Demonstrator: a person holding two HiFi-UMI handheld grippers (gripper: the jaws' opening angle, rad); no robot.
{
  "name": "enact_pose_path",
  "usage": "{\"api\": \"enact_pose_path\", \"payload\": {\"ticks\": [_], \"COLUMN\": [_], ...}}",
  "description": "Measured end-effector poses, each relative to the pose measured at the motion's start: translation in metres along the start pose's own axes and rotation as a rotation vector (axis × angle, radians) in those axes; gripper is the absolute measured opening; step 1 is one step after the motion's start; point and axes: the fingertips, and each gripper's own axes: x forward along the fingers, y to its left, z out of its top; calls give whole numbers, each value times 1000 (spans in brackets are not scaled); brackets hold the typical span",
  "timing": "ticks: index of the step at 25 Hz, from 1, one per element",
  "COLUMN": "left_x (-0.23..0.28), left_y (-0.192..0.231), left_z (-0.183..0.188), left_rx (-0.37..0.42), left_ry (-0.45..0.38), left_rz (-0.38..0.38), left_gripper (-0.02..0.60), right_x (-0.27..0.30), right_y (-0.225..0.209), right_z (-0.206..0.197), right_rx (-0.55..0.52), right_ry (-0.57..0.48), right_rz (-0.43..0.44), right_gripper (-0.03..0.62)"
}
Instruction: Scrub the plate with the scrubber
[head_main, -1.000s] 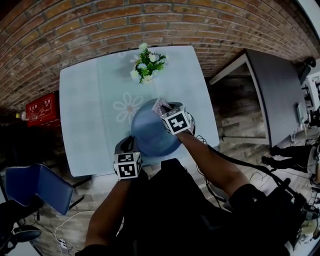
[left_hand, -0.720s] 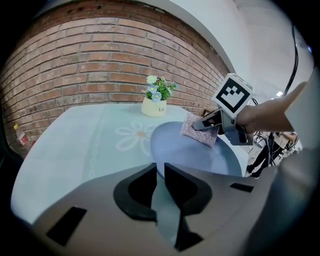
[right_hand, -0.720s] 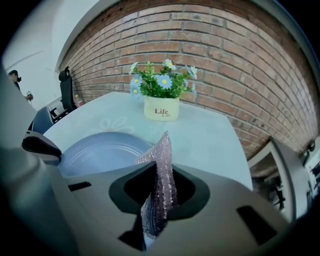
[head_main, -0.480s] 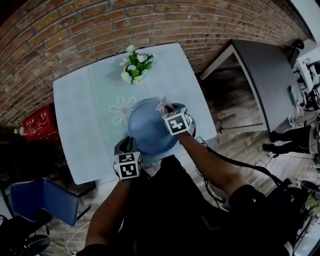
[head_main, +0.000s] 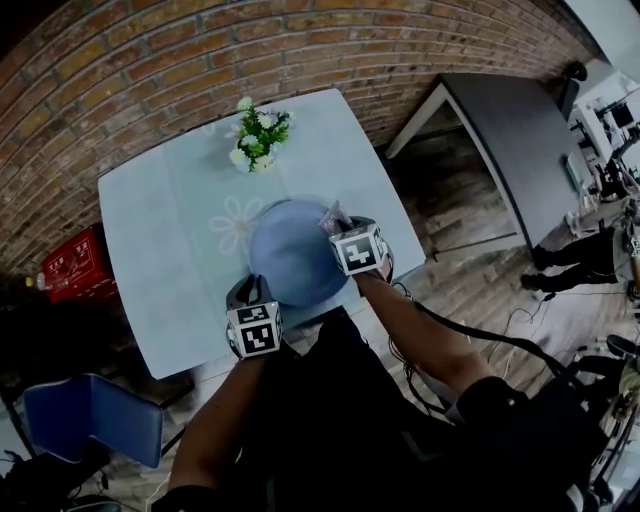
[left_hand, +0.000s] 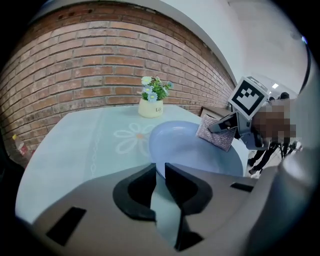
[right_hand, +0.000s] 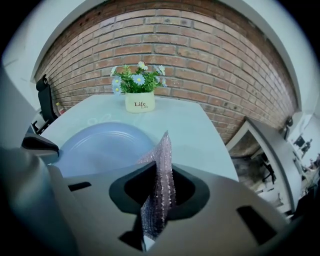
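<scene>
The blue plate (head_main: 293, 262) sits on the near right part of the worktop (head_main: 150, 235), which has a pale cloth printed with a daisy. The left gripper (left_hand: 159, 172) holds the plate by its near rim: its fingers are drawn narrow, with the thin rim running up between them. At the plate's far right edge is the scrubber (right_hand: 163, 148), a glittery silver-pink pad. It stands on edge between the fingers of the right gripper (right_hand: 161, 172), which are pinched tight on it. Seen from the left gripper view, the scrubber's (left_hand: 216, 134) lower edge overlaps the plate's (left_hand: 190, 150) right side, but I cannot tell whether it presses on the surface or hangs just over it.

Beyond the plate, towards the far side of the worktop, stands a cream pot of white and blue flowers (head_main: 254, 138), well apart from both grippers. A brick wall (head_main: 200, 50) runs behind the worktop. On the floor to the left are a red crate (head_main: 70, 265) and, nearer, a blue chair (head_main: 95, 420). A grey table (head_main: 510, 140) stands to the right.
</scene>
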Motion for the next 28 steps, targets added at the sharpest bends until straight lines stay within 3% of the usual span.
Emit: {"api": "enact_pose_path", "payload": {"ticks": [8, 13, 17, 22, 28], "left_x": [1, 2, 1, 2, 1], "left_y": [-1, -1, -1, 0, 1], "left_z": [0, 1, 0, -1, 1], "left_rx": [0, -12, -38, -82, -113], "left_ry": [11, 7, 11, 7, 2], "left_rz": [-5, -6, 6, 30, 65], "left_gripper": [48, 48, 48, 48, 48], "right_x": [-27, -36, -43, -52, -43], "right_y": [1, 10, 25, 48, 76], "right_z": [-9, 5, 22, 54, 78], "right_rx": [78, 42, -68, -324, -880], "right_ry": [10, -41, -110, -188, -288], "right_rz": [0, 54, 133, 221, 217], "right_gripper": [71, 71, 70, 70, 69]}}
